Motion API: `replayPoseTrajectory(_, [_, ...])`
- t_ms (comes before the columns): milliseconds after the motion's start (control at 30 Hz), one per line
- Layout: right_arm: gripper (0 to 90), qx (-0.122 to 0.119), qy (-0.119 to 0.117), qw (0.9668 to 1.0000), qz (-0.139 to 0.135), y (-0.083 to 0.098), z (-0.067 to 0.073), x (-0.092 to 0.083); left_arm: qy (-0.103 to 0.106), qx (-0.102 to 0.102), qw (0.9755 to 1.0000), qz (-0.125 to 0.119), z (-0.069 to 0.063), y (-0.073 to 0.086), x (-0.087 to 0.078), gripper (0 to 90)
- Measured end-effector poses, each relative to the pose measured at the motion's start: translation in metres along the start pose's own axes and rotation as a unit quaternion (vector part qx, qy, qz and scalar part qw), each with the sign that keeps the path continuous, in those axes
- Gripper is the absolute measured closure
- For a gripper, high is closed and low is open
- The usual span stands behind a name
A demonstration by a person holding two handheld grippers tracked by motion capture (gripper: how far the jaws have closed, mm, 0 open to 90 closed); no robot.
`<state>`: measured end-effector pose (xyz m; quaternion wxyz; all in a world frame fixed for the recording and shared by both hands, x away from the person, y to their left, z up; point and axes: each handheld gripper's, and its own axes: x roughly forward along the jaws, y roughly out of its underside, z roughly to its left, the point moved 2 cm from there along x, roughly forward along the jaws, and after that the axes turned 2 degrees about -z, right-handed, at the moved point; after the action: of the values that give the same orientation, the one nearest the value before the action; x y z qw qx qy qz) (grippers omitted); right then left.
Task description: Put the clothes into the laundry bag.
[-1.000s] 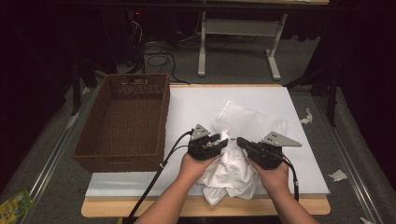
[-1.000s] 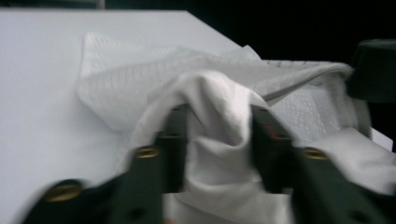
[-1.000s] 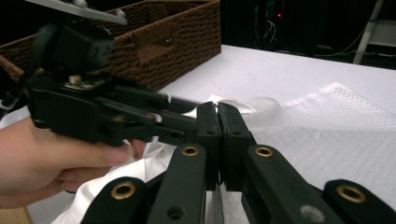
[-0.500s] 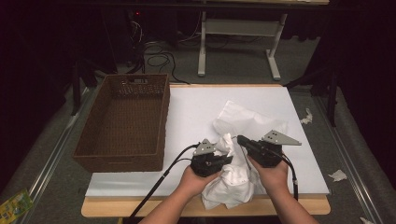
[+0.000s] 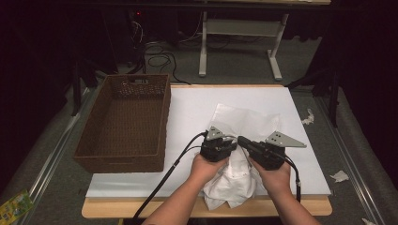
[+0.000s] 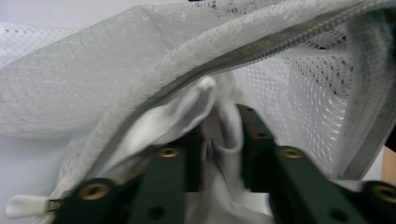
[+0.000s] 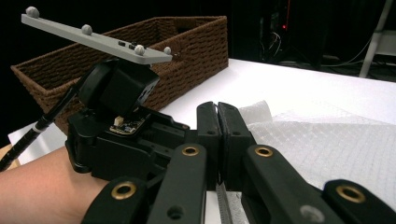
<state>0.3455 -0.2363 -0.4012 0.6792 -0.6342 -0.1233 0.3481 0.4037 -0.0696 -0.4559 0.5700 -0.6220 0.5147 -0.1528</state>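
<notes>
A white mesh bag (image 5: 246,124) is spread on the white table top (image 5: 197,108), right of a brown wicker basket (image 5: 126,122) that stands on the table's left side. A bundle of white cloth (image 5: 232,183) is seen at the near edge of the table, between the two hands, reaching up into the open mouth of the bag.

The left gripper (image 5: 224,146) is held just at the bag's mouth. In the left gripper view its jaws are seen closed narrowly on a fold of the white cloth (image 6: 219,126), with the bag's zip edge (image 6: 261,46) arched over them and a white zip pull (image 6: 23,205) lying at the lower left.

The right gripper (image 5: 246,143) is pointed toward the left one, almost touching it. In the right gripper view its jaws are pressed together on the bag's zip edge (image 7: 224,198), which is seen emerging below them, and the mesh (image 7: 336,144) lies to their right.
</notes>
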Motion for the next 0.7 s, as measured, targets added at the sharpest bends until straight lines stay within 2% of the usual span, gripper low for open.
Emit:
replayPoseTrajectory(67, [89.4, -0.002, 0.002, 1.0000, 0.001, 0.000, -0.001, -0.001, 0.012, 0.021, 0.9997, -0.005, -0.005, 0.004, -0.008, 57.9])
replayPoseTrajectory(100, [89.4, -0.002, 0.002, 1.0000, 0.000, 0.000, -0.002, -0.002, 0.012, 0.030, 0.9994, -0.010, -0.007, 0.006, -0.014, 55.6])
replayPoseTrajectory(133, [89.3, -0.002, 0.004, 1.0000, -0.001, 0.000, -0.003, -0.003, 0.012, 0.042, 0.9989, -0.018, -0.010, 0.010, -0.027, 53.3])
replayPoseTrajectory(167, [89.3, -0.002, 0.004, 1.0000, -0.001, 0.000, -0.003, -0.003, 0.012, 0.042, 0.9989, -0.018, -0.010, 0.010, -0.027, 53.6])
replayPoseTrajectory(200, [89.4, 0.000, 0.004, 1.0000, -0.001, 0.000, -0.003, -0.003, 0.007, 0.049, 0.9983, -0.030, -0.010, 0.013, -0.036, 53.6])
replayPoseTrajectory(233, [89.3, 0.001, 0.006, 1.0000, -0.001, 0.001, -0.004, -0.003, -0.006, 0.055, 0.9978, -0.037, -0.009, 0.015, -0.043, 54.9])
replayPoseTrajectory(267, [89.3, -0.001, 0.007, 1.0000, -0.001, 0.001, -0.004, -0.003, -0.015, 0.057, 0.9973, -0.043, -0.007, 0.015, -0.047, 55.5])
replayPoseTrajectory(300, [89.3, -0.002, 0.008, 1.0000, -0.001, 0.000, -0.003, -0.003, -0.038, 0.056, 0.9962, -0.054, -0.003, 0.016, -0.051, 55.8])
replayPoseTrajectory(333, [89.3, -0.003, 0.011, 0.9999, 0.000, 0.000, -0.002, -0.002, -0.066, 0.043, 0.9950, -0.062, 0.005, 0.015, -0.052, 52.8])
replayPoseTrajectory(367, [89.3, -0.003, 0.011, 0.9999, 0.000, 0.000, -0.002, -0.002, -0.066, 0.043, 0.9950, -0.062, 0.005, 0.015, -0.052, 50.7])
replayPoseTrajectory(400, [89.3, -0.006, 0.012, 0.9999, -0.001, 0.000, -0.002, -0.002, -0.065, 0.029, 0.9959, -0.056, 0.010, 0.015, -0.048, 50.2])
replayPoseTrajectory(467, [89.3, -0.007, 0.012, 0.9999, 0.000, 0.000, -0.001, -0.002, -0.069, 0.027, 0.9959, -0.052, 0.011, 0.015, -0.044, 50.9])
replayPoseTrajectory(500, [89.4, -0.007, 0.014, 0.9999, 0.002, 0.001, -0.001, -0.001, -0.070, 0.025, 0.9961, -0.047, 0.010, 0.015, -0.041, 67.5])
replayPoseTrajectory(533, [89.4, -0.007, 0.014, 0.9999, 0.002, 0.001, -0.001, -0.001, -0.079, 0.026, 0.9955, -0.046, 0.009, 0.016, -0.040, 67.5])
replayPoseTrajectory(567, [89.3, -0.007, 0.012, 0.9999, 0.002, 0.001, -0.002, -0.001, -0.094, 0.030, 0.9940, -0.049, 0.005, 0.016, -0.039, 75.4])
replayPoseTrajectory(633, [89.4, -0.005, 0.016, 0.9999, 0.005, 0.003, -0.004, 0.000, -0.085, 0.026, 0.9945, -0.055, -0.003, 0.015, -0.039, 82.8])
replayPoseTrajectory(667, [89.3, -0.002, 0.016, 0.9998, 0.008, 0.005, -0.006, 0.000, -0.072, 0.041, 0.9950, -0.056, -0.013, 0.015, -0.035, 86.7])
replayPoseTrajectory(700, [89.4, 0.000, 0.016, 0.9998, 0.009, 0.006, -0.007, 0.001, -0.072, 0.041, 0.9950, -0.056, -0.013, 0.015, -0.035, 87.8])
